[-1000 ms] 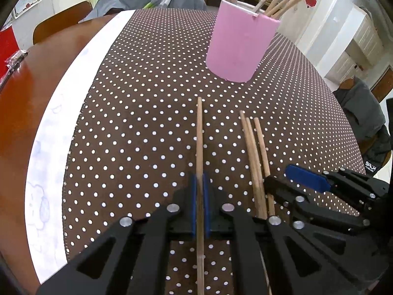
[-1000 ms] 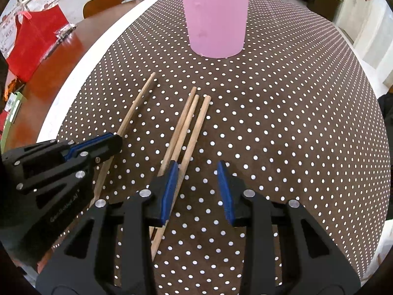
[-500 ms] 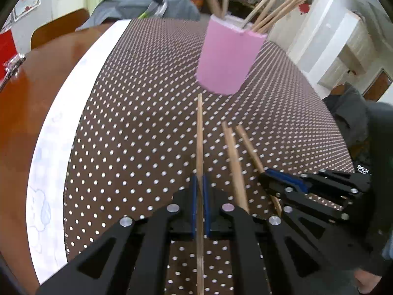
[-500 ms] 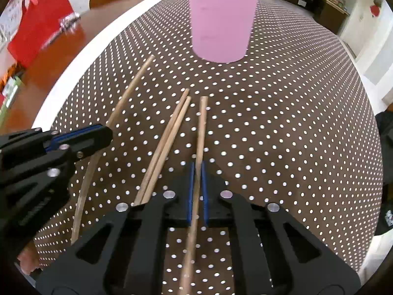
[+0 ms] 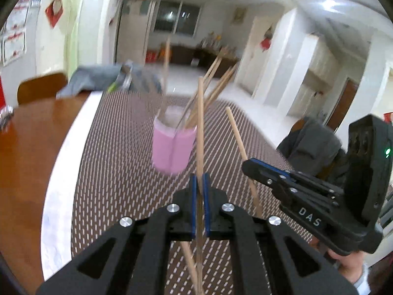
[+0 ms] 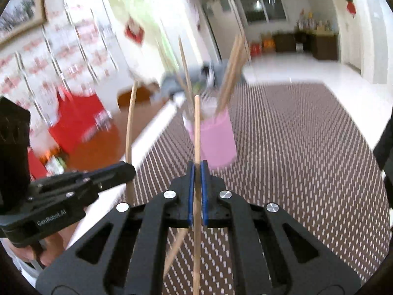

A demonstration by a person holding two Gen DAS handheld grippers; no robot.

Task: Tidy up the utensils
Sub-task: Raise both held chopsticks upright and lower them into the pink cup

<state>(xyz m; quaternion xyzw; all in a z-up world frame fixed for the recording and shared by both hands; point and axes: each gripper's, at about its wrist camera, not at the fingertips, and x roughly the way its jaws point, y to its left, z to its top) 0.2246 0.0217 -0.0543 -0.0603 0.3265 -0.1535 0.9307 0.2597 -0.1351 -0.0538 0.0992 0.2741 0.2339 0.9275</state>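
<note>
My left gripper [image 5: 199, 180] is shut on a wooden chopstick [image 5: 201, 123], which is lifted off the cloth and points toward the pink cup [image 5: 173, 147]. The cup holds several chopsticks standing at angles. In the right wrist view my right gripper [image 6: 197, 170] is shut on a second chopstick [image 6: 196, 127], also raised and aimed at the pink cup [image 6: 217, 140]. Each gripper shows in the other's view: the right gripper [image 5: 249, 166] with its chopstick [image 5: 237, 135], and the left gripper [image 6: 127, 169] with its chopstick [image 6: 130, 127]. Beneath the right fingers, a loose chopstick [image 6: 176, 248] lies on the cloth.
A brown cloth with white dots [image 5: 122, 172] covers the round wooden table [image 5: 27, 147]. At the far edge stand a wooden chair [image 5: 41, 91] and grey clothing [image 5: 103, 78]. Something red [image 6: 73, 113] sits on the table's left. A hand [image 5: 348, 268] holds the right gripper.
The right gripper went from open to shut on a chopstick. Both grippers then rose from the cloth and tilted up, carrying their chopsticks toward the cup.
</note>
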